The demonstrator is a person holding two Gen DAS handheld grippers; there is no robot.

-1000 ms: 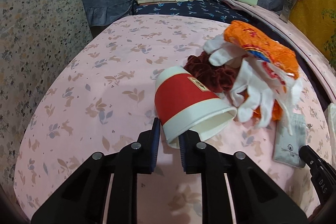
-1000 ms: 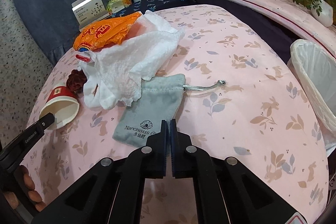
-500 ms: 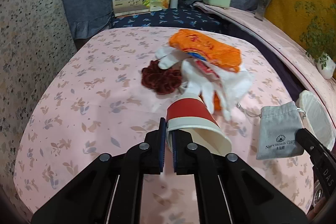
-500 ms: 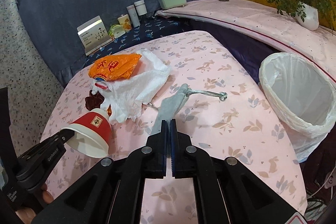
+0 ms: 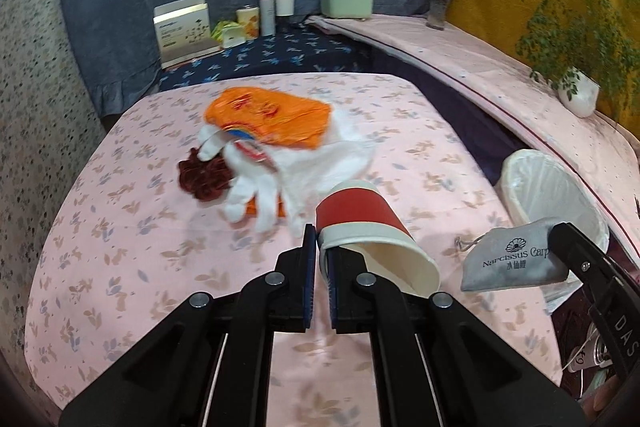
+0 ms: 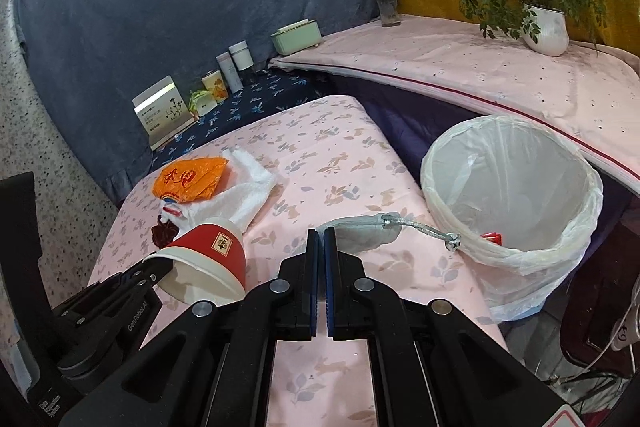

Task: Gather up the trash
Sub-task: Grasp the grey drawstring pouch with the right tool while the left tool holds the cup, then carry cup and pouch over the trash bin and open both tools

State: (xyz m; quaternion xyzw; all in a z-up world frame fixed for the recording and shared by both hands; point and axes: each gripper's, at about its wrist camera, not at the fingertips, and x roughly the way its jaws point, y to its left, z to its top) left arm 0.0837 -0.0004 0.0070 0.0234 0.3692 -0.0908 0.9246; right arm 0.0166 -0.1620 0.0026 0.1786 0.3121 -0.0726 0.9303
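1. my left gripper point(image 5: 319, 247) is clamped on the rim of the cup point(image 5: 368, 227), one finger inside the mouth and one outside; the cup is lifted off the table point(image 5: 120, 247), tipped on its side with the open mouth facing back at me.
2. my right gripper point(image 6: 320, 247) is pinched tight on the grey pouch point(image 6: 360, 233), held in the air; its cord point(image 6: 424, 229) trails toward the bin point(image 6: 512, 187) and the metal end hangs at the rim.
3. from the left wrist view the pouch point(image 5: 516, 259) hangs in front of the bin point(image 5: 552, 195), which stands off the table's right edge and is lined with a white bag.
4. left on the table: an orange wrapper point(image 5: 268, 117) lying on a white glove point(image 5: 256, 195) and tissue, with a dark red scrunchie point(image 5: 204, 177) touching the glove's left side.
5. boxes and jars point(image 5: 276, 7) line the blue shelf at the back, well apart from the pile.
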